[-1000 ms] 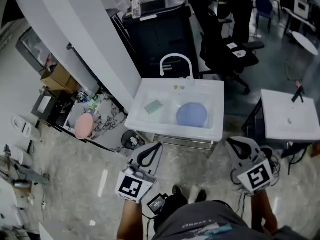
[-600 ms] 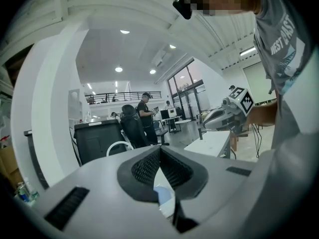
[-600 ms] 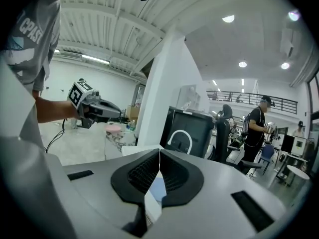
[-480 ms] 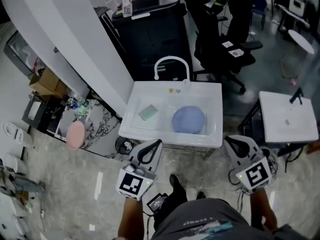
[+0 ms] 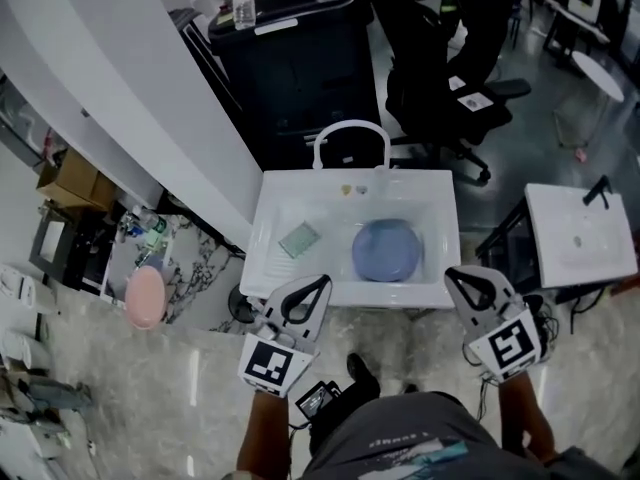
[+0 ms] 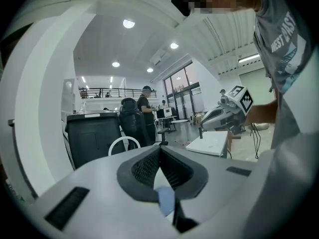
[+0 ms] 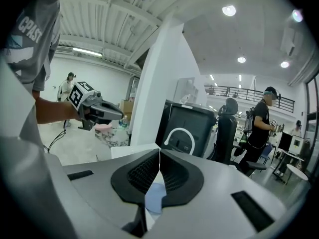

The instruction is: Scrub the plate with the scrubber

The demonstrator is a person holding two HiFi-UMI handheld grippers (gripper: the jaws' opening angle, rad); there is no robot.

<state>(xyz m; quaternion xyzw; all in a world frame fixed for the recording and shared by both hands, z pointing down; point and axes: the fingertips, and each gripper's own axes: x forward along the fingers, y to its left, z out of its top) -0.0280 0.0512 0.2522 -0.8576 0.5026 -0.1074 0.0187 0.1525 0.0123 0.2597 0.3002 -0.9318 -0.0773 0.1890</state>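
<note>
A round blue plate (image 5: 387, 249) lies in the right part of the white sink (image 5: 440, 218). A pale green scrubber (image 5: 299, 238) rests on the sink's left side. My left gripper (image 5: 318, 286) hovers at the sink's near left edge, shut and empty. Shut with nothing between its jaws, my right gripper (image 5: 455, 276) hangs at the near right corner. In the left gripper view the tips (image 6: 159, 151) meet, with a sliver of the plate (image 6: 166, 199) behind them. The right gripper view shows closed tips (image 7: 159, 156) over the plate (image 7: 155, 195).
A curved white faucet (image 5: 351, 133) stands at the sink's far edge, before a black cabinet (image 5: 290, 53). A white partition wall (image 5: 110, 78) runs along the left. A small white table (image 5: 580, 233) stands to the right, a black office chair (image 5: 440, 78) beyond the sink. A pink bowl (image 5: 145, 296) is lower left.
Both grippers have come forward to the sink's near edge and stayed shut. The sink, plate and scrubber now sit closer in the head view.
</note>
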